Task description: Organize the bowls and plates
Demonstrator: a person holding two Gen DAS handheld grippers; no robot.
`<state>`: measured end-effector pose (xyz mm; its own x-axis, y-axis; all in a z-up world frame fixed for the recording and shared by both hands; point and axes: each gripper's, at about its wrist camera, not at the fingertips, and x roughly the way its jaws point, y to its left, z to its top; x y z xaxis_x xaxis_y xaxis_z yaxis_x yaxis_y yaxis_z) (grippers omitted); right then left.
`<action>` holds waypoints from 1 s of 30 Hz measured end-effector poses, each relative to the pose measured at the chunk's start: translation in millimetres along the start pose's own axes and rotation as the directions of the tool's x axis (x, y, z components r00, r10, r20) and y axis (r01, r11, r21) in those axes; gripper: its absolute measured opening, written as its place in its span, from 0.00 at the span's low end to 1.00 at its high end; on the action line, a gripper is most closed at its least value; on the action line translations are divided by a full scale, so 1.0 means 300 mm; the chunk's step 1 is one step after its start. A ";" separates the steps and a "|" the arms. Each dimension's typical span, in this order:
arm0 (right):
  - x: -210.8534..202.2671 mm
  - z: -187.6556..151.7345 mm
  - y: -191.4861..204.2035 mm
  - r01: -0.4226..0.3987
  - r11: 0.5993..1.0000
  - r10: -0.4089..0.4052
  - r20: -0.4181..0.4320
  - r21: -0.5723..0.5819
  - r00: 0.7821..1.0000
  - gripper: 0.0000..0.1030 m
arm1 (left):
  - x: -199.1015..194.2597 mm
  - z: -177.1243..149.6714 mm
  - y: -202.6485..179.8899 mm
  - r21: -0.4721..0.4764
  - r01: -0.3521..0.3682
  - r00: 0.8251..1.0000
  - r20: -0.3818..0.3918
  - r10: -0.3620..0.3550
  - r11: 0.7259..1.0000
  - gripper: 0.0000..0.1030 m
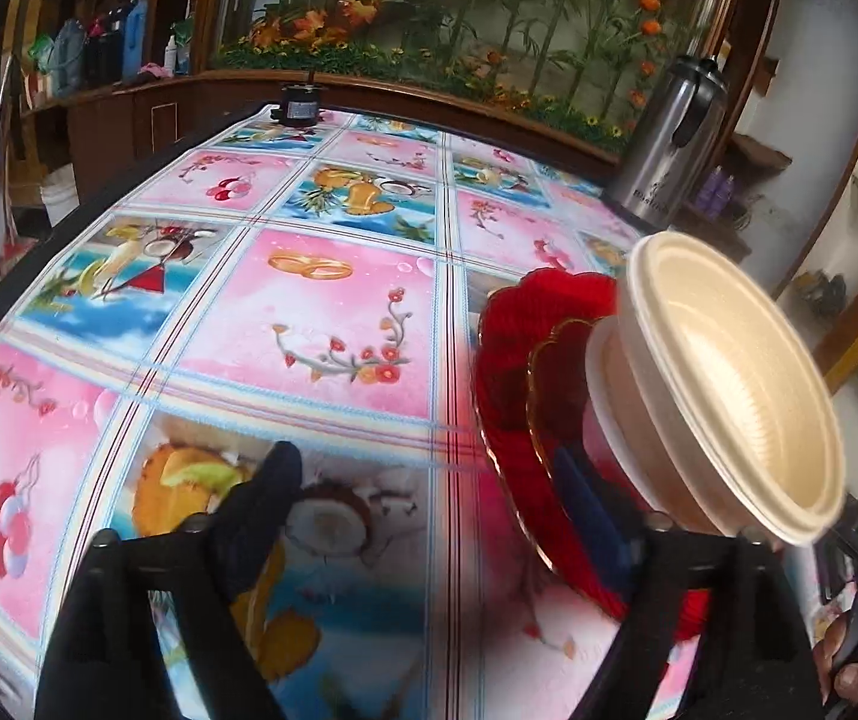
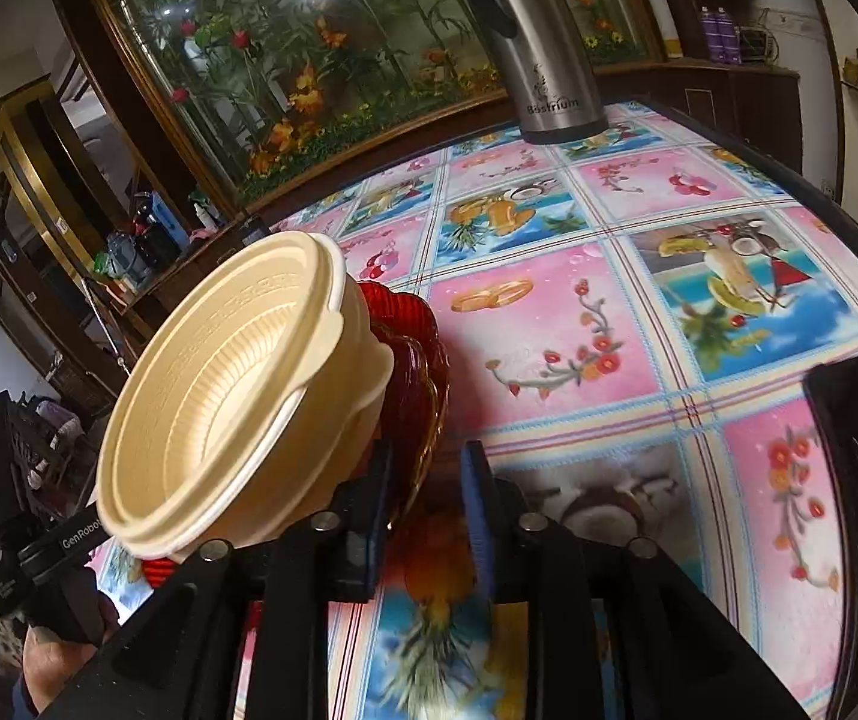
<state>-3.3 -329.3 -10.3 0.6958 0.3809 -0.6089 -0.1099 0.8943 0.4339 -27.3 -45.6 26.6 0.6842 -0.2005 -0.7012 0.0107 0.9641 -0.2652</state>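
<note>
Left gripper (image 1: 429, 480): black jaws spread wide, nothing pinched; its right finger sits just beside the red plates' rim, whether touching I cannot tell. Right gripper (image 2: 426, 498): blue-padded fingers (image 2: 478, 504) slightly parted, the scalloped plate edge lies between them beside the left pad; pads do not look pressed on it. Red plates (image 1: 525, 360): two visible, translucent ribbed plastic with scalloped rims, one with a gold edge line, nested, tilted up steeply rather than flat, at the near edge of the table. Cream bowls (image 1: 747, 396): matte plastic, round, ribbed inside, stepped rims; at least two nested, exact count unclear; they rest in the plates, tipped sideways with mouths facing off the table. Tablecloth (image 1: 321, 324): glossy vinyl, pink and blue squares printed with flowers, rings, fruit. One steel flask (image 2: 543, 54), brushed metal cylinder with black handle, upright at the far table edge. A small black box (image 1: 300, 105) at the far edge.
</note>
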 end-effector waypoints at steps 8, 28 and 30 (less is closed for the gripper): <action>-0.144 -0.046 -0.009 0.035 0.999 -0.033 0.121 -0.016 0.992 0.34 | -0.099 -0.075 0.017 -0.016 0.063 0.998 0.009 -0.063 0.998 0.89; -0.234 -0.085 0.052 0.084 0.992 -0.059 0.243 -0.094 0.968 0.89 | -0.241 -0.090 -0.065 0.135 -0.046 0.974 0.226 0.014 0.990 1.00; -0.239 -0.085 0.052 0.083 0.992 -0.057 0.254 -0.093 0.966 0.90 | -0.228 -0.080 -0.072 0.139 -0.087 0.973 0.226 0.053 0.986 1.00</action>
<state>-73.0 -336.7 23.2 0.8582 0.2571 -0.4443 -0.1171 0.9407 0.3183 -91.8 -56.9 64.4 0.8311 -0.1041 -0.5463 0.0529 0.9927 -0.1087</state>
